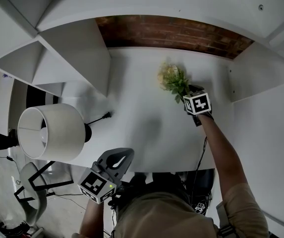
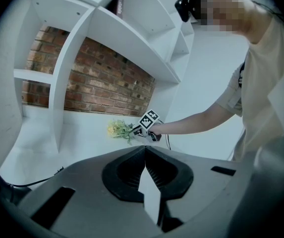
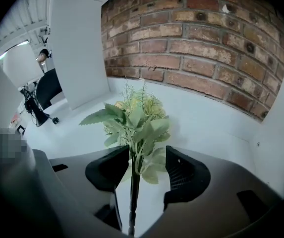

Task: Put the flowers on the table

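Two jaws of the right gripper are seen standing well apart, with the dark stem of the flowers running up between them. The stem lies nearer one jaw and is pressed by neither pad, so the bunch is judged to be released. From the head view the blooms are seen low over the back of the white table, near the brick wall. Whether the stem is fully borne by the tabletop cannot be told.

The step in hand is judged to be the letting-go. It is best done by drawing the gripper straight back along the line of the stem with the jaws held wide. A sideways sweep should be avoided, since the leaves could be caught and the bunch dragged.

The left gripper is closed on nothing, held at the near edge, well apart from the flowers, and need not be moved.
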`<state>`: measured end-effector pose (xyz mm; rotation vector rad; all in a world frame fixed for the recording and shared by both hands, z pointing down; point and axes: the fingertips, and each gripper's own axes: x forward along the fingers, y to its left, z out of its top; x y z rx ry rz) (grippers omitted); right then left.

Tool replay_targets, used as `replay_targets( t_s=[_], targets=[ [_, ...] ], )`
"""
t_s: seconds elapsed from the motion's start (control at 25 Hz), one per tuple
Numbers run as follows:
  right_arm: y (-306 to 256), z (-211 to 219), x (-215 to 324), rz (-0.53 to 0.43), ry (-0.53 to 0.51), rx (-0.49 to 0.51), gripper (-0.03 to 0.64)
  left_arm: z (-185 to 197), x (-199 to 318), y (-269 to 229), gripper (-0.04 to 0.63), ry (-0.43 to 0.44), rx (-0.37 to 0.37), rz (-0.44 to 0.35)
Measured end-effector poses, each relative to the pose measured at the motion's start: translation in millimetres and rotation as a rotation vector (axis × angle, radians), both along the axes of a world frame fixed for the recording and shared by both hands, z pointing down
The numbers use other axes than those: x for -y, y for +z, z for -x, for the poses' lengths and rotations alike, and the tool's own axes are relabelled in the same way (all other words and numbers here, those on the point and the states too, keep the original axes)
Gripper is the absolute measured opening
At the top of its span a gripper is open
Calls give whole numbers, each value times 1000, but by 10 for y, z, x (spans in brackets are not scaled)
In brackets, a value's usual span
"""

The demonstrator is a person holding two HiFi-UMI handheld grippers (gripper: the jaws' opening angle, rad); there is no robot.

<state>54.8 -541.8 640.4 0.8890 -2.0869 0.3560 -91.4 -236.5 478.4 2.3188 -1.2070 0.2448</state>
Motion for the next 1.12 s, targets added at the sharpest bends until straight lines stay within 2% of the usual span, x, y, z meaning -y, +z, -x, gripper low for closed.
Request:
replay_targets(
  t_s=[0.2, 0.32, 0.36, 0.44, 0.56, 0.88, 1.0, 1.12],
  targets=[
    [-139, -1, 7, -39, -7, 30, 204, -8, -37, 12, 9, 5, 12, 0],
    [-152, -15, -17, -58, -11, 13, 204, -15, -54, -10, 9, 8, 14, -5],
    [-169, -17, -23, -70, -12, 11, 195, -15, -62, -17, 9, 8, 15, -8],
    [-233, -6, -23, -109, -14, 18, 83, -11, -80, -33, 9, 6, 19, -12],
    [-342, 1, 0, -159, -7, 33, 83, 7, -104, -47, 9, -1, 23, -15],
    [-712, -118, -102, -120, 91, 226, 81, 47, -159, -109, 9, -18, 13, -36],
    [-842, -198, -186, -102, 120, 288, 42, 67, -170, -143, 9, -27, -3, -47],
    [-922, -259, -283, -89, 125, 318, 29, 66, -181, -179, 9, -25, -10, -60]
  ],
)
